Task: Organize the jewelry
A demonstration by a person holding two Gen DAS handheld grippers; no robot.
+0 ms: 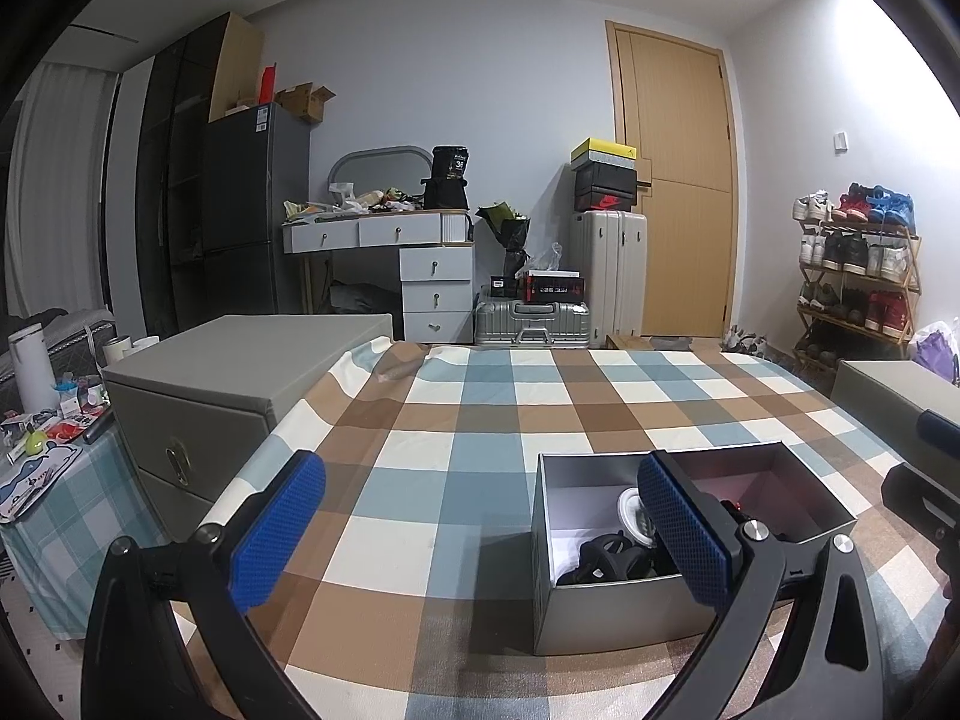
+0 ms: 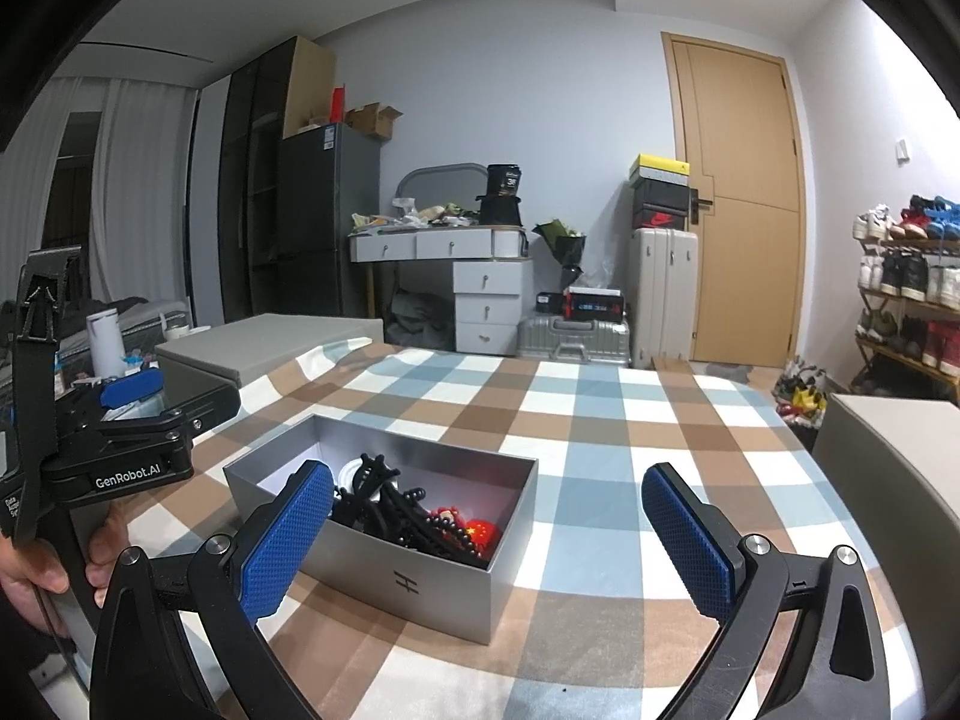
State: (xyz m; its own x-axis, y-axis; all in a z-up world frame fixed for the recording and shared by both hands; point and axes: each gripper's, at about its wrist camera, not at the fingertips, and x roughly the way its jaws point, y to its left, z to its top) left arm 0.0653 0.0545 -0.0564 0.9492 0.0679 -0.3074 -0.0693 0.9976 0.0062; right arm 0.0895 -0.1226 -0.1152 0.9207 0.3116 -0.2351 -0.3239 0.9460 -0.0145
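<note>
On the bench covered in blue, brown and white checked cloth (image 2: 600, 420), toward its near edge, the lidless silver cardboard box (image 2: 420, 582) holds black beaded strings and a red trinket (image 2: 480, 531) piled together, nothing loose outside, while both left tongs (image 1: 480, 531) and right tongs (image 2: 489, 540) gape apart, empty.

The cloth (image 2: 600, 420) is checked brown, blue and white; the box (image 2: 396, 576) is silver-grey; its beads (image 2: 414, 516) are black; the gripper pads (image 2: 288, 546) are blue.
</note>
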